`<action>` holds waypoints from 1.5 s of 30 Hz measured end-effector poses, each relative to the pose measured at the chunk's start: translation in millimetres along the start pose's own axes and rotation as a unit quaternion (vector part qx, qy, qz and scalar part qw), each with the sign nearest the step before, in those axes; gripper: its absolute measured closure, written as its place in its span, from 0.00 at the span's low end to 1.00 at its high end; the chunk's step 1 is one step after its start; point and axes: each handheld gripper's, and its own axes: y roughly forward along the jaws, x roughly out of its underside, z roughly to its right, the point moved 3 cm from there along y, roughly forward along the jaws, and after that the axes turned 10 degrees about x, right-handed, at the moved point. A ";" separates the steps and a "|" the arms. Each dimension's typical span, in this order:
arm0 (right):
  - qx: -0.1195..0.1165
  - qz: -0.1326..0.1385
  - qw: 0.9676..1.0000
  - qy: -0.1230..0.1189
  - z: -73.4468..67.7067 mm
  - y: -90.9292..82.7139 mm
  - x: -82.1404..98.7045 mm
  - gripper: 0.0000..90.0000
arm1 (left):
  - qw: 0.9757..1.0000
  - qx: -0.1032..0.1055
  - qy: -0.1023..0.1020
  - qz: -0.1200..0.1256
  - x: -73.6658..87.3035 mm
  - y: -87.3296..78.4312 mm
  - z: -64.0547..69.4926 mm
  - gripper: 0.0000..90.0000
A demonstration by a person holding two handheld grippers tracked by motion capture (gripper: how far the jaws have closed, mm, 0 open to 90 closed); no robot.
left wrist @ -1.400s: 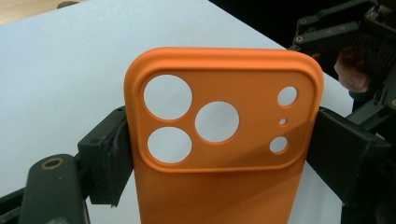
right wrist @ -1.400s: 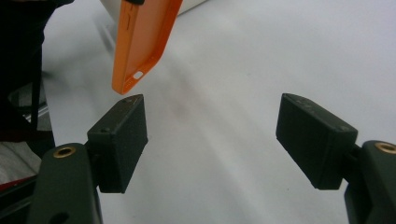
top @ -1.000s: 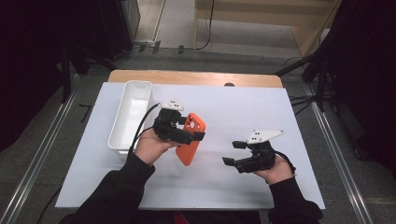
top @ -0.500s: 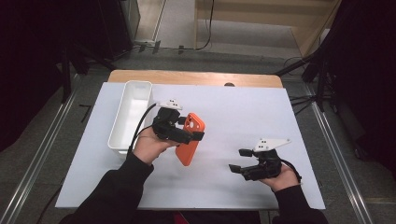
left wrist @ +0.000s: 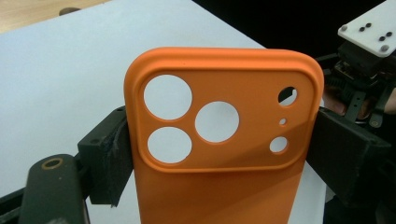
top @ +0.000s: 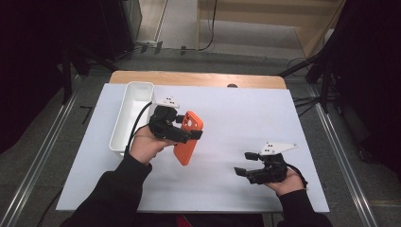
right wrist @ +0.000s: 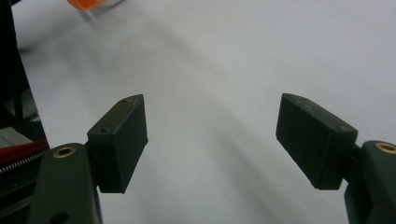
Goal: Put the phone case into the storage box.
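While the orange phone case (left wrist: pixel 224 140) is kept clamped in the left hand-held gripper (top: pixel 182 134), the right hand-held gripper (top: pixel 246 163), jaws apart and empty, has been lowered nearer over the white surface (top: pixel 236 109), so a handover seems pending.

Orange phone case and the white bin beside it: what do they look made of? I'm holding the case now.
Phone case: looks like soft silicone or rubbery plastic, matte finish, with rounded edges and cleanly cut camera holes; the left gripper has it clamped by its side edges. White bin: likely rigid molded plastic, smooth with a slight sheen and thin straight walls, though the high view is too distant to be sure.
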 end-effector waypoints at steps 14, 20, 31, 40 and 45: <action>-0.006 -0.006 1.000 0.007 -0.4 1.0 -1.2 0.26 | 1.000 0.015 -0.005 0.000 -8.2 -24.2 0.9 0.18; -0.009 -0.005 1.000 0.011 -0.8 1.1 -2.0 0.26 | 1.000 0.014 -0.003 0.005 -11.8 -35.5 1.5 0.18; -0.015 -0.006 1.000 0.014 -3.1 1.4 -3.4 0.26 | 1.000 0.007 -0.006 0.017 -14.7 -52.6 -0.5 0.18; -0.016 -0.006 1.000 0.013 -3.1 2.4 -3.7 0.26 | 1.000 0.000 -0.012 0.028 -17.0 -67.3 -3.6 0.18; -0.015 -0.002 1.000 0.014 -2.8 0.5 -5.2 0.26 | 0.999 -0.007 -0.014 0.032 -17.6 -74.2 -5.6 0.18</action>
